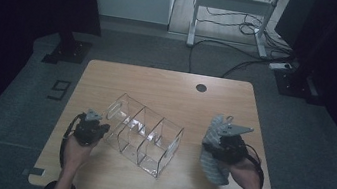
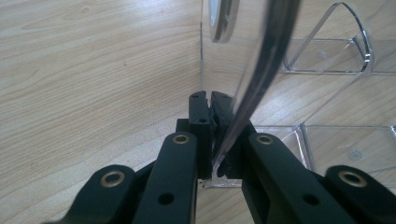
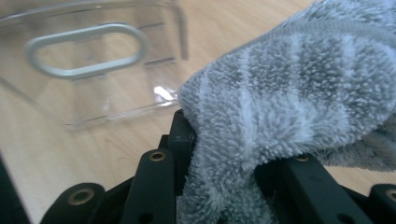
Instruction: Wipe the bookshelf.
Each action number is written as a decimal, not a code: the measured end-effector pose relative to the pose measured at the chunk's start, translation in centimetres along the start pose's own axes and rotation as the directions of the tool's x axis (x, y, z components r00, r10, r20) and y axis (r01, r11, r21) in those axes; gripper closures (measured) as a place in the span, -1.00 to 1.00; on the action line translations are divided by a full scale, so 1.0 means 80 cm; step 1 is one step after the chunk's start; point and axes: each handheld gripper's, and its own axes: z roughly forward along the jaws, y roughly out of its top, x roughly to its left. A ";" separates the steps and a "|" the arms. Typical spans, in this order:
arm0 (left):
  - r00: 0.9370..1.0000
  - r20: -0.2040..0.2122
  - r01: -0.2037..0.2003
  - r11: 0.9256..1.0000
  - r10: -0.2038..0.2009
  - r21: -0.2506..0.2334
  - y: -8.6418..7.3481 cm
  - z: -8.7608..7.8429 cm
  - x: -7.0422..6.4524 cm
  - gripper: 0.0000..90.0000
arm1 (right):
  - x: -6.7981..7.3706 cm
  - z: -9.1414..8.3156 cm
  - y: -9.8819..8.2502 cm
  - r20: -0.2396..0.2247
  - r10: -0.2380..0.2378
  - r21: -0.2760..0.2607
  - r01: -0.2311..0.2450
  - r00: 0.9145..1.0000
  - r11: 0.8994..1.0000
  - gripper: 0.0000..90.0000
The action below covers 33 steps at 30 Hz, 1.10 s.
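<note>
On a wooden table (image 1: 168,82), the left gripper (image 1: 92,126) pinches the near-left wall of a clear acrylic organizer (image 1: 143,133) lying at centre, jaws closed on the thin panel. At right, the right gripper (image 1: 223,144) is clamped on a grey striped cloth (image 1: 212,157) held well apart from the organizer. Wiping well likely means holding the organizer firm while bringing the cloth flat against its walls.
</note>
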 end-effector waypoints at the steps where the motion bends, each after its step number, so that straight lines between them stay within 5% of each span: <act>1: 1.000 0.000 -0.001 1.000 0.001 0.000 0.000 0.000 0.000 0.90 | -0.005 -0.003 -0.001 0.019 0.007 0.001 -0.007 1.000 1.000 0.50; 8: 1.000 -0.001 -0.005 1.000 0.005 0.001 0.000 0.000 0.000 0.91 | -0.036 -0.018 -0.014 0.111 0.065 0.000 -0.065 0.992 0.998 0.50; 15: 1.000 -0.002 -0.010 1.000 0.010 0.000 0.000 0.000 0.000 0.91 | -0.063 -0.008 -0.035 0.183 0.106 0.042 -0.116 0.977 0.992 0.50; 24: 1.000 -0.002 -0.016 1.000 0.016 -0.004 0.000 0.000 0.000 0.91 | -0.092 0.025 -0.071 0.188 0.174 0.098 -0.195 0.967 0.976 0.47; 33: 1.000 0.000 -0.013 1.000 0.013 -0.005 0.000 0.000 0.000 0.91 | -0.101 0.053 -0.090 0.209 0.164 0.180 -0.203 0.964 0.963 0.35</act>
